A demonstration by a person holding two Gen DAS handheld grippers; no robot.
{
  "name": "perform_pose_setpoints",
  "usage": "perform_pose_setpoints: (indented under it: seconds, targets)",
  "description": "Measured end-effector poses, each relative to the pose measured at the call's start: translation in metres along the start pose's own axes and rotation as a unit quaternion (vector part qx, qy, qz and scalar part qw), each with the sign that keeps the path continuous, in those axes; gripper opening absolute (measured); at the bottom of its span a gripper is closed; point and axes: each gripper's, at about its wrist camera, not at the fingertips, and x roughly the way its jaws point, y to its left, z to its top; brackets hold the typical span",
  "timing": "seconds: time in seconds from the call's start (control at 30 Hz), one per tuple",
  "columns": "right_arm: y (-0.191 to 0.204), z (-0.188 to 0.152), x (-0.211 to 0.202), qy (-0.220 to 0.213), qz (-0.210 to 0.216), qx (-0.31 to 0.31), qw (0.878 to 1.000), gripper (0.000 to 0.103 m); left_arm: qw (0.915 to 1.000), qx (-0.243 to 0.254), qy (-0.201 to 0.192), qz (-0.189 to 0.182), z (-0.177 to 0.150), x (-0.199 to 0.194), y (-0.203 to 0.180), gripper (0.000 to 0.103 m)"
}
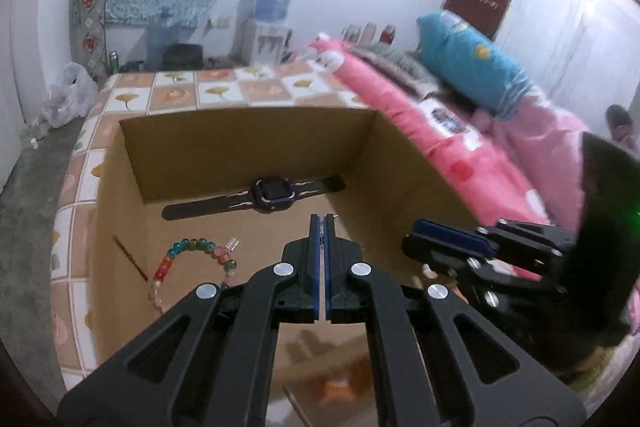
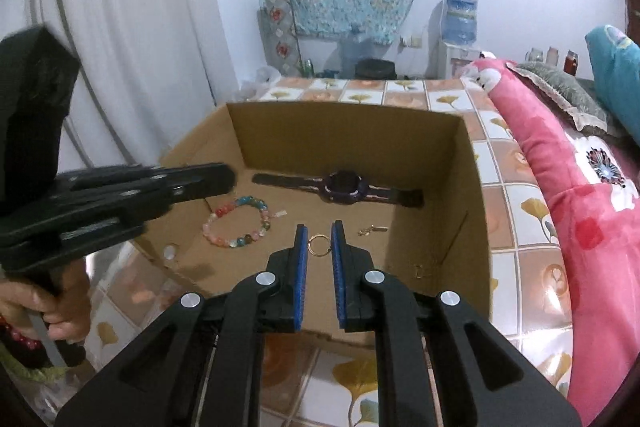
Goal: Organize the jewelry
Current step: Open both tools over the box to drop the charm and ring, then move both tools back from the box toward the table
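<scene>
nearest you, your right gripper [image 2: 320, 227] hangs over the near side of the cardboard box [image 2: 352, 135], its blue pads a narrow gap apart with a small gold ring [image 2: 319, 243] showing between the tips; whether the pads pinch it or it simply lies on the box floor below, you cannot tell from here. your left gripper [image 1: 321, 223] has its jaws pressed flat together with nothing between them, pointing down into the same box.

on the box floor, at about nine o'clock from the ring, lies the multicoloured bead bracelet [image 2: 237, 223] with a little white tag beside it. at three o'clock from the ring sits a small gold clasp piece [image 2: 372, 230], apart from everything else. further back, at twelve o'clock and close along the far wall, the dark watch [image 2: 342, 189] lies flat with its strap stretched out sideways.

the box rests on the tiled-pattern cover [image 2: 516, 219], and the pink quilt [image 2: 580, 211] is bunched along its right.
</scene>
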Motion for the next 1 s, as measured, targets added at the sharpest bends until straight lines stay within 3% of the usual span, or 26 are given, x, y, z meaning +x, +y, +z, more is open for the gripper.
perform_pose_setpoints:
  seconds: [0.1,0.17,0.23,0.3,0.5,0.77,1.0]
  targets:
    - [-0.003,-0.001,0.008,0.013,0.007,0.004,1.0,0.013,0.9997,-0.003,0.021,0.011,0.003,0.022,0.003,0.001]
    - [-0.007,-0.002,0.008,0.014,0.016,0.014,1.0,0.013,0.9993,-0.008,0.031,0.02,0.004,0.031,0.004,0.007]
    - [-0.013,-0.003,0.007,0.013,0.025,0.024,0.999,0.018,0.9994,-0.011,0.026,0.023,0.004,0.031,0.004,0.024]
    - [-0.02,-0.003,0.005,0.009,0.032,0.035,0.999,0.025,0.9997,-0.011,0.015,0.018,0.004,0.028,0.003,0.027]
    - [-0.032,-0.005,-0.007,-0.005,0.042,0.063,0.997,0.025,0.9996,-0.01,-0.005,0.025,0.006,0.016,0.004,0.032]
    - [-0.049,-0.006,-0.056,-0.064,0.034,0.089,0.993,0.026,0.9972,-0.036,-0.052,0.039,0.0,-0.031,0.01,0.045]
    - [-0.062,-0.025,-0.089,-0.083,0.008,0.12,0.989,0.029,0.993,-0.069,-0.071,0.064,-0.026,-0.075,0.021,0.055]
